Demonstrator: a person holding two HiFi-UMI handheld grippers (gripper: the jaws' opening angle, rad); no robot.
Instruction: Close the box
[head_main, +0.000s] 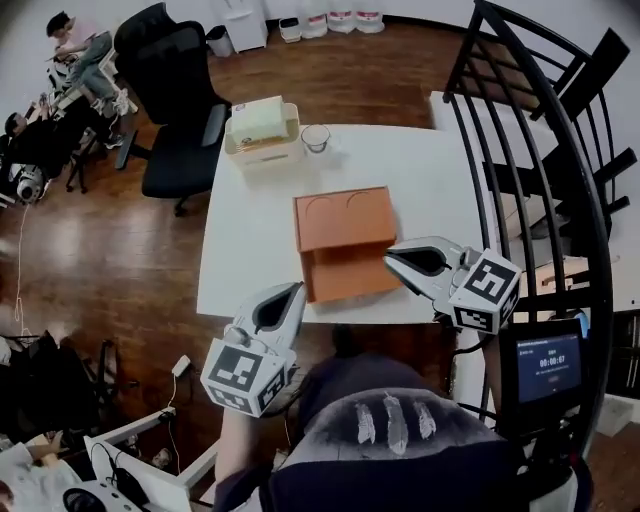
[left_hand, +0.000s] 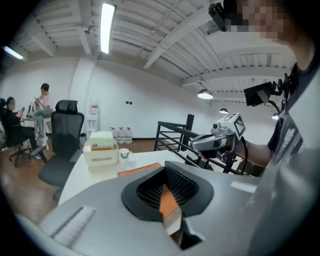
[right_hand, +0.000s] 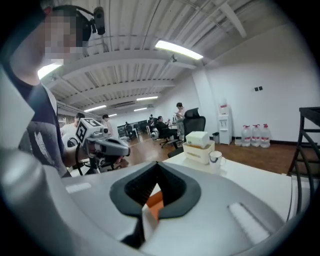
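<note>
Looking down on the white table (head_main: 430, 170), we see the orange box (head_main: 344, 222) sitting about mid-table and reaching nearly to the near edge. It shows up as two orange panels: a wider far one with two curved marks along its far side, and a narrower near one. We honestly can't tell whether that near panel is a flap or part of the box body.

Our left gripper (head_main: 296, 290) hangs over the table's near edge, its tip just beside the box's near-left corner. Its jaws meet at the tips with nothing between them. In the left gripper view we only get a sliver of orange through the hollow behind the pads. Our right gripper (head_main: 390, 258) is the same deal: jaws pressed together, empty, tip right at the box's right-hand edge. Whether it actually touches the box, we can't say.

Over at the far-left corner of the table there's a white tray (head_main: 265, 152) with a tissue box (head_main: 258, 116) in it, and a small cup (head_main: 316, 137) just beside the tray on its right. A black office chair (head_main: 175, 95) stands on the wood floor (head_main: 120, 260) beyond that corner. A black railing (head_main: 560, 160) runs along the table's right side, and a few people (head_main: 85, 45) sit way off at the far left.
</note>
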